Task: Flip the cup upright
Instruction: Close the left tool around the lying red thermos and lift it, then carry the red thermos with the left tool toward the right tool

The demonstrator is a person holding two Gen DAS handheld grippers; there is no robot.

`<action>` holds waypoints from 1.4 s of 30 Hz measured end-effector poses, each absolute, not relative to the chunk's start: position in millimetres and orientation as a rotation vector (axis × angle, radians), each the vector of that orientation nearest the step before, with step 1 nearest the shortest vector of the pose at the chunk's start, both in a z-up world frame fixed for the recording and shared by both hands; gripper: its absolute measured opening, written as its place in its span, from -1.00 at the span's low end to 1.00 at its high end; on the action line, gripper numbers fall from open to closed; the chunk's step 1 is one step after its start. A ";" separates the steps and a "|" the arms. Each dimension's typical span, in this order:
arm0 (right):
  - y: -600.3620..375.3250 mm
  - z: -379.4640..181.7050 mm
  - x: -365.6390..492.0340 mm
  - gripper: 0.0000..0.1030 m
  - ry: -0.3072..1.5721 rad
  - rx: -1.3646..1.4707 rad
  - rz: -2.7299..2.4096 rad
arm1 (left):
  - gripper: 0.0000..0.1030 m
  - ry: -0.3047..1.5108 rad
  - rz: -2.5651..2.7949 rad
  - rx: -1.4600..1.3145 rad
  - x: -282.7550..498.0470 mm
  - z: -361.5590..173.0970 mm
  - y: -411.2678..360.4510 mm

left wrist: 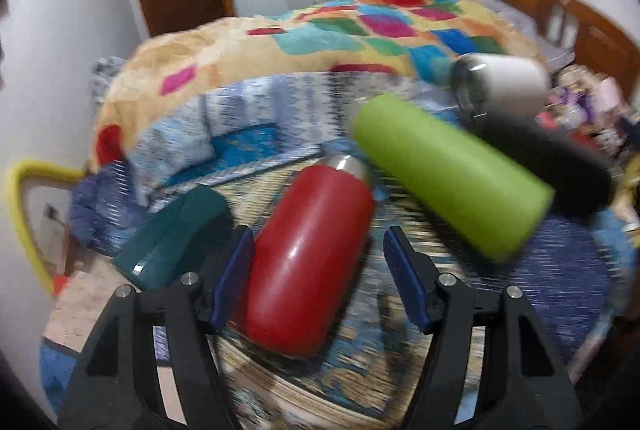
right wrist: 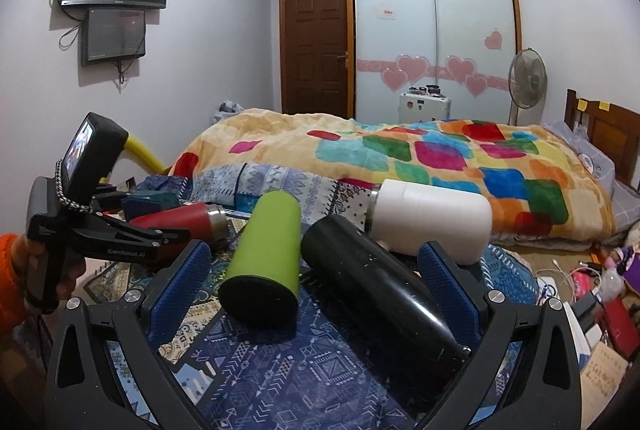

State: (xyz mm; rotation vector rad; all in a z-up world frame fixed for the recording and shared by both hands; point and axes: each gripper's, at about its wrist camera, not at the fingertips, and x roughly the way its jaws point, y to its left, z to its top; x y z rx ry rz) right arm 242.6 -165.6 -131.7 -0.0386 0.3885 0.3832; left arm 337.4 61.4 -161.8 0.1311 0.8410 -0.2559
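Several cups lie on their sides on a patterned cloth. A red cup (left wrist: 308, 254) with a steel neck lies between the open fingers of my left gripper (left wrist: 320, 278); the left pad touches or nearly touches it, the right pad stands apart. The red cup also shows in the right wrist view (right wrist: 176, 220), with the left gripper (right wrist: 132, 238) beside it. A green cup (left wrist: 448, 173) (right wrist: 266, 266), a black cup (left wrist: 548, 157) (right wrist: 380, 294) and a white cup (left wrist: 504, 81) (right wrist: 432, 218) lie to the right. My right gripper (right wrist: 316, 282) is open around the green and black cups, not gripping.
A dark teal box (left wrist: 176, 242) lies left of the red cup. A bed with a colourful quilt (right wrist: 400, 157) stands behind. Clutter and cables (right wrist: 580, 282) lie on the floor at the right. A fan (right wrist: 528, 77) stands by the wardrobe.
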 end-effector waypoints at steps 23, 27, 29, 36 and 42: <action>-166.8 -138.3 245.9 1.00 0.413 -0.032 0.377 | 0.21 0.916 -0.271 0.174 335.9 -194.0 32.3; -167.6 -134.2 240.9 1.00 0.406 -0.034 0.376 | 0.21 0.903 -0.258 0.164 322.1 -186.2 31.3; -169.1 -131.3 238.7 1.00 0.402 -0.030 0.377 | 0.21 0.890 -0.254 0.166 315.1 -178.9 31.2; -172.9 -121.0 228.0 1.00 0.380 -0.017 0.376 | 0.21 0.809 -0.253 0.174 277.2 -135.4 28.0; -178.1 -108.7 214.5 1.00 0.355 0.002 0.380 | 0.21 0.760 -0.279 0.199 242.6 -105.9 15.0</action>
